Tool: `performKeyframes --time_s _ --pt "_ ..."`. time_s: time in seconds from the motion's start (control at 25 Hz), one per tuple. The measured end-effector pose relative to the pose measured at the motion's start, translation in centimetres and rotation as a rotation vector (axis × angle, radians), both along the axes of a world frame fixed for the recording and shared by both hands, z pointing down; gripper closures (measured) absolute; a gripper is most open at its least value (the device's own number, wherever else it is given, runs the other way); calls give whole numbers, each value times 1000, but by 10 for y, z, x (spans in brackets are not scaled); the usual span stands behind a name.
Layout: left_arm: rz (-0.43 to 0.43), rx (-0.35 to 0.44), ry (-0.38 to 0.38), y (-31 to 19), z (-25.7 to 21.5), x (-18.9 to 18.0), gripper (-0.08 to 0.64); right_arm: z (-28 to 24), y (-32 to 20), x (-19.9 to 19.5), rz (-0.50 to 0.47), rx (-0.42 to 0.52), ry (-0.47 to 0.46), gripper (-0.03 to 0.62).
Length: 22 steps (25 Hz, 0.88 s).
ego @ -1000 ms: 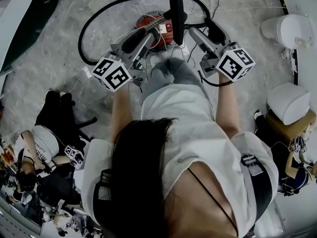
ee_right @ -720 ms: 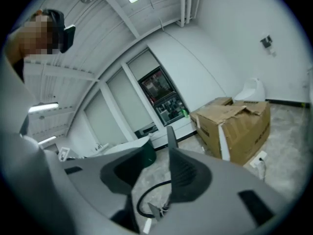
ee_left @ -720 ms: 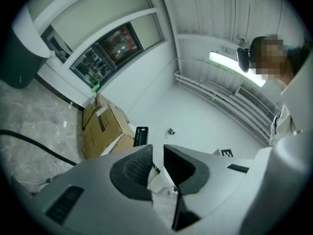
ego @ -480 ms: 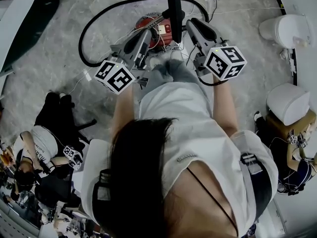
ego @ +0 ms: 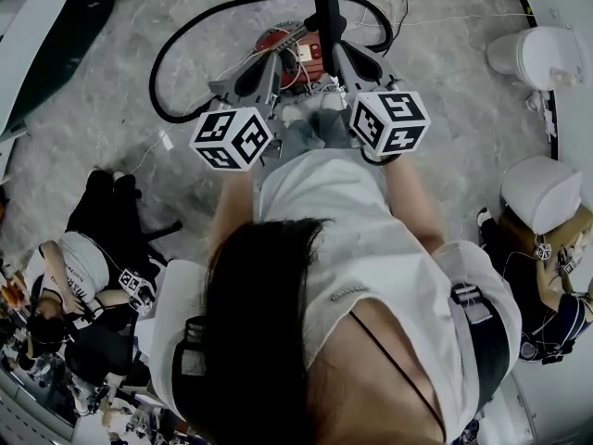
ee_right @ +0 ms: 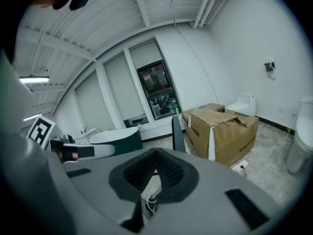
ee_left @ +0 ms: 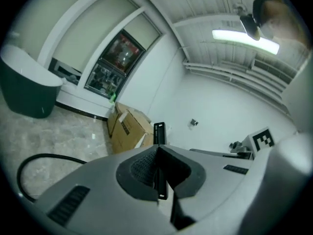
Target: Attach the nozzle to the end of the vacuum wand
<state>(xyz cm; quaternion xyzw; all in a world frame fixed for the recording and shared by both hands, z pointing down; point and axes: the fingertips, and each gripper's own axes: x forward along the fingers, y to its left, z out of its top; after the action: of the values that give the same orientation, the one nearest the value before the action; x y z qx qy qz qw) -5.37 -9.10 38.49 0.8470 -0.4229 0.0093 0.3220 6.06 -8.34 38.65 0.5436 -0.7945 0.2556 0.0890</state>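
The black vacuum wand (ego: 324,3) stands upright over the red vacuum body (ego: 278,43), between the tips of my two grippers. My left gripper (ego: 270,65) is shut. In the left gripper view its pads (ee_left: 142,168) meet, and the wand (ee_left: 159,131) shows beyond them through the slit. My right gripper (ego: 339,56) has just been closing and is shut, with nothing between its pads (ee_right: 168,168). The wand (ee_right: 177,131) rises just past them. I cannot make out a nozzle in any view.
A black hose (ego: 162,54) loops over the floor left of the vacuum. Cardboard boxes (ee_right: 222,126) and a green tub (ee_right: 120,138) stand ahead. White toilets (ego: 533,54) line the right side. People sit on the floor at lower left (ego: 83,276).
Both grippers have swung inward toward the wand, so their marker cubes sit closer together. The right one shifted left the most.
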Motion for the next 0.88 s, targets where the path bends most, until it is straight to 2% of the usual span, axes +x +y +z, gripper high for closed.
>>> performKeyframes --time_s 0.08,0.24,0.44,0.52,0.68,0.88 --pt "-20 -12 -57 0 6 -2 560 9 2 -3 -13 -28 42 577" --pt "-49 -29 -149 0 13 -7 560 12 3 0 2 -32 56 577" --pt "-81 15 -284 0 10 -11 560 19 3 7 56 -37 148 578" --pt "-80 33 -292 1 7 -8 560 22 4 9 68 -41 171 578" --pt "-82 30 -274 1 6 -7 560 23 2 1 33 -26 156 578" --pt "-74 34 -291 7 9 -7 560 22 3 -9 0 -15 152 578"
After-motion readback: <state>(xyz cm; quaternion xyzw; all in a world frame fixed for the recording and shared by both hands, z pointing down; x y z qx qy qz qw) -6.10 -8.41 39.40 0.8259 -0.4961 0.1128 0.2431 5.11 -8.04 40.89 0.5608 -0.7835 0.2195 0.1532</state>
